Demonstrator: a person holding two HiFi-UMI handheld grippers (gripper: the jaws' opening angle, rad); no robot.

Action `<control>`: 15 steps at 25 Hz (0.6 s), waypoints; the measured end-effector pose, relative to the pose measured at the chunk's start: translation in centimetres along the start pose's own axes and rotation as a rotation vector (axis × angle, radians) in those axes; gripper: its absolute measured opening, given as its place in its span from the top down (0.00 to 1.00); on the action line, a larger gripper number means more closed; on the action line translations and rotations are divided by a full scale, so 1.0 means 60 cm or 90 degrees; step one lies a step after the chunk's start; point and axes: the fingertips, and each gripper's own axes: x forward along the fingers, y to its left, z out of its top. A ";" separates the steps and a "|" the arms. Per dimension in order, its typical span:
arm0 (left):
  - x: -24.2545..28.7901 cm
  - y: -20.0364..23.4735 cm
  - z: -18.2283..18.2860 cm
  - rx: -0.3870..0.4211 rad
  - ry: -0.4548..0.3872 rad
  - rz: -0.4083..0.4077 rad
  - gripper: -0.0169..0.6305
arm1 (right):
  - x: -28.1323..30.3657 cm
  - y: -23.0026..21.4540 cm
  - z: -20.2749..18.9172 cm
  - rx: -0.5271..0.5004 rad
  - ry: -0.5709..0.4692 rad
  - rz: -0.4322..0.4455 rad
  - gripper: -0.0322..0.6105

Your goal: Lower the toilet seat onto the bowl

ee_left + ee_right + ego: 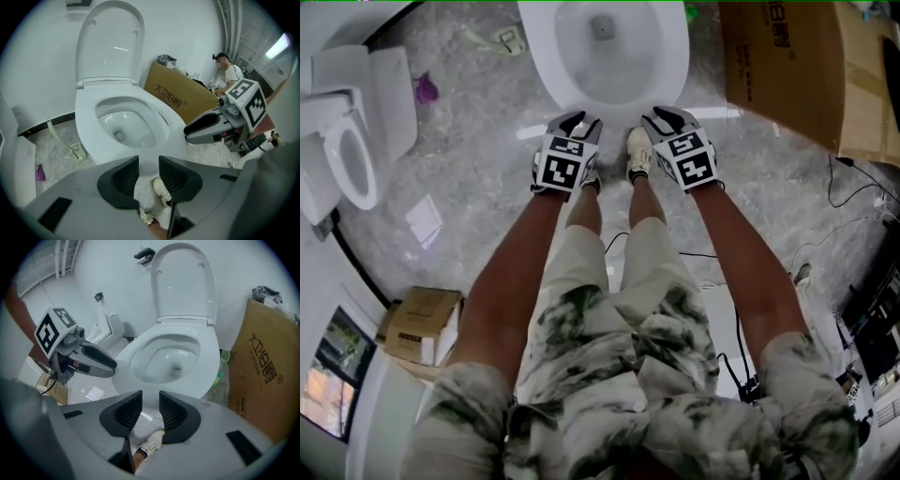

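Glossy white oval bowl (pixel 85 115); rounded lid (pixel 110 44) upright.

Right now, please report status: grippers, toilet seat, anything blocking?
Left gripper open, empty. Right gripper open, empty. Toilet seat looks flat on bowl, lid upright. Nothing in the way.

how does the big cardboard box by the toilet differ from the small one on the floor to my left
Size: the big cardboard box is far larger than the small cardboard box.
Place: the big one stands close beside the toilet, on the right; the small one sits farther back on the left.
Print: the big one carries large printed characters; none that size shows on the small one.
Both are brown cardboard.
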 end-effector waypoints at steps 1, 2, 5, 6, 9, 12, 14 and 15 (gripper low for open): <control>0.007 0.007 0.003 0.001 0.003 0.003 0.78 | 0.004 -0.001 -0.003 0.002 0.002 0.001 0.74; 0.013 0.014 0.005 0.006 0.007 0.006 0.77 | 0.008 -0.002 -0.005 0.002 0.004 0.001 0.74; 0.023 0.022 -0.002 0.017 0.019 0.008 0.77 | 0.019 -0.005 -0.014 0.005 0.010 0.003 0.74; 0.026 0.023 -0.006 0.019 0.022 0.008 0.77 | 0.024 -0.005 -0.017 0.006 0.013 0.003 0.74; 0.034 0.028 -0.018 0.015 0.027 0.009 0.77 | 0.037 -0.008 -0.024 0.007 0.019 0.004 0.74; 0.042 0.029 -0.028 0.015 0.037 0.008 0.77 | 0.048 -0.012 -0.031 0.007 0.024 0.003 0.74; 0.046 0.030 -0.037 0.017 0.045 0.007 0.77 | 0.055 -0.012 -0.036 0.008 0.029 0.004 0.74; 0.048 0.031 -0.042 0.016 0.049 0.008 0.77 | 0.058 -0.012 -0.039 0.008 0.032 0.005 0.74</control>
